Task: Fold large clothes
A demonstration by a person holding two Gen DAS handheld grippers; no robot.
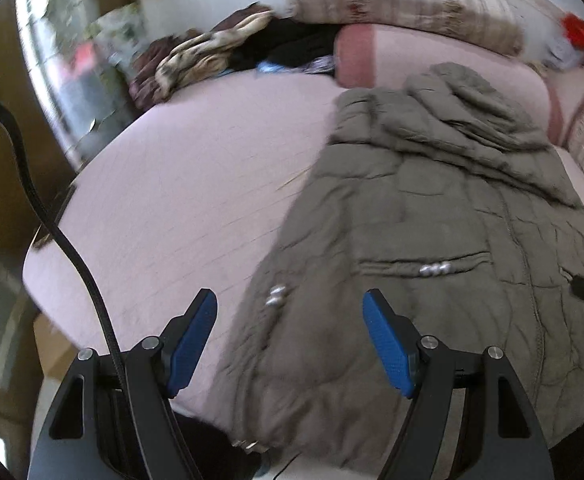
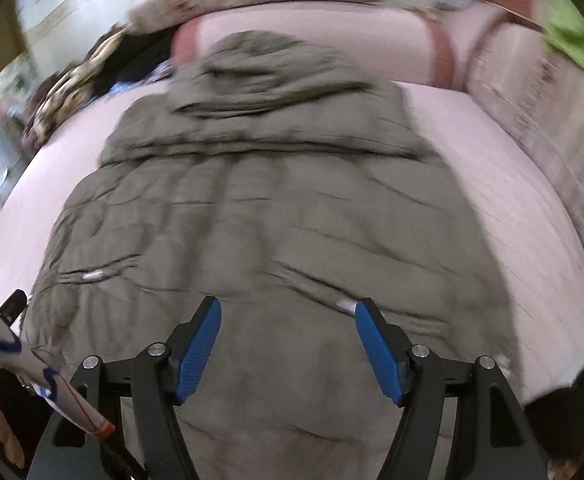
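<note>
A large grey-green padded coat (image 2: pixel 267 208) is spread flat on a pink bed sheet (image 1: pixel 179 184), its hood (image 1: pixel 472 100) turned toward the pink pillow (image 1: pixel 392 60) at the far end. Its quilted front is seen face up, with pocket snaps (image 1: pixel 436 269) showing as small metal dots.

The left gripper (image 1: pixel 289 338) is held above the coat's near left edge — its blue-padded fingers (image 1: pixel 191 336) are spread wide, with nothing between them. The right gripper (image 2: pixel 287 346) is held over the lower middle of the coat, its fingers (image 2: pixel 197 350) likewise parted wide and nothing gripped; whether the tips touch the fabric cannot be told through the blur.

A heap of brown and patterned clothes (image 1: pixel 195 60) is piled at the far left of the bed — well apart from the coat. A black cable (image 1: pixel 63 240) is seen trailing past the left gripper.
</note>
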